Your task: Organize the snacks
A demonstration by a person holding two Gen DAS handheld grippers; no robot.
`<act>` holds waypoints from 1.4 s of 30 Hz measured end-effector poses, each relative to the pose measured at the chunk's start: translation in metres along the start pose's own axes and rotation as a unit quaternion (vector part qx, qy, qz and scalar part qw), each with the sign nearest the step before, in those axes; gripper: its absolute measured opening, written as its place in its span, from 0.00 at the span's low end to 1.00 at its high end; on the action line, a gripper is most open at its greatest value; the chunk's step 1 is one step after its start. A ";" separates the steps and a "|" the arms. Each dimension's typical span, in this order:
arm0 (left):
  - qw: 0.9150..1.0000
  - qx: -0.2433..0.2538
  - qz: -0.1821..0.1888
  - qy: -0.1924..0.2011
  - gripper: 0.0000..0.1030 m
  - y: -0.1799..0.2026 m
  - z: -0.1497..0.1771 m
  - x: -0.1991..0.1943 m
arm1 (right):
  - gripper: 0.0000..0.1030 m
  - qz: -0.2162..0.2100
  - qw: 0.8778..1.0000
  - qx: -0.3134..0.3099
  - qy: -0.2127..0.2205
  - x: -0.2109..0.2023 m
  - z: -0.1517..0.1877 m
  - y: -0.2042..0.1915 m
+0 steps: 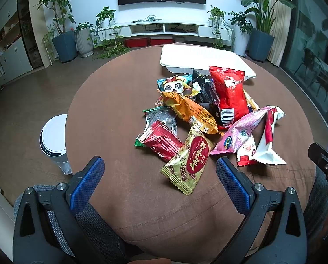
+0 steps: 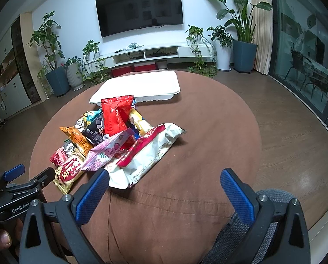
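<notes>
A pile of snack packets lies on the round brown table (image 1: pixel 111 101), also seen in the right wrist view (image 2: pixel 208 121). It includes a tall red bag (image 1: pixel 230 94), an orange packet (image 1: pixel 190 110), a gold and red packet (image 1: pixel 189 160), a pink packet (image 1: pixel 241 132) and a white and red packet (image 2: pixel 146 156). A white tray (image 1: pixel 208 55) stands behind the pile, also in the right wrist view (image 2: pixel 139 85). My left gripper (image 1: pixel 160 171) is open and empty, just short of the gold packet. My right gripper (image 2: pixel 166 182) is open and empty beside the white and red packet.
A white round bin (image 1: pixel 54 140) stands on the floor left of the table. Potted plants (image 2: pixel 56 72), a TV (image 2: pixel 139 11) and a low white cabinet (image 2: pixel 155 52) line the far wall. Glass doors (image 2: pixel 307 50) are at the right.
</notes>
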State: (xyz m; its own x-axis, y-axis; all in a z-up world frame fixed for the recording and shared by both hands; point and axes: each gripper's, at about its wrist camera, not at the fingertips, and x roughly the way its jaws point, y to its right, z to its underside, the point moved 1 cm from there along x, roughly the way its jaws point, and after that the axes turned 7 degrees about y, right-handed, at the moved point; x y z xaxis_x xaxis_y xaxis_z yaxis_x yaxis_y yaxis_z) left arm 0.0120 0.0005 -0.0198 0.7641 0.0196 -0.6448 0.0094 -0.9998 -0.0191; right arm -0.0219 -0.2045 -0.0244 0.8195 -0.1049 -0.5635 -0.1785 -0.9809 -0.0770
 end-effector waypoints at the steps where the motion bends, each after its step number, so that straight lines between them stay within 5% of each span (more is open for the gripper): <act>1: 1.000 0.000 0.000 0.000 1.00 0.000 0.000 0.000 | 1.00 0.000 1.000 0.000 0.000 0.000 0.000 0.000; 42: 1.000 0.001 -0.001 -0.005 1.00 -0.002 0.005 0.002 | 1.00 -0.001 1.000 0.000 -0.011 0.002 0.006 -0.003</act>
State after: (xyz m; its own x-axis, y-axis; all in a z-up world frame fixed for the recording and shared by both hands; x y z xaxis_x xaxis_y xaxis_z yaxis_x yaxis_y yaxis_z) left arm 0.0102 0.0021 -0.0242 0.7570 0.0214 -0.6530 0.0096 -0.9997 -0.0217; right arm -0.0227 -0.2011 -0.0305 0.8080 -0.1002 -0.5806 -0.1772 -0.9811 -0.0772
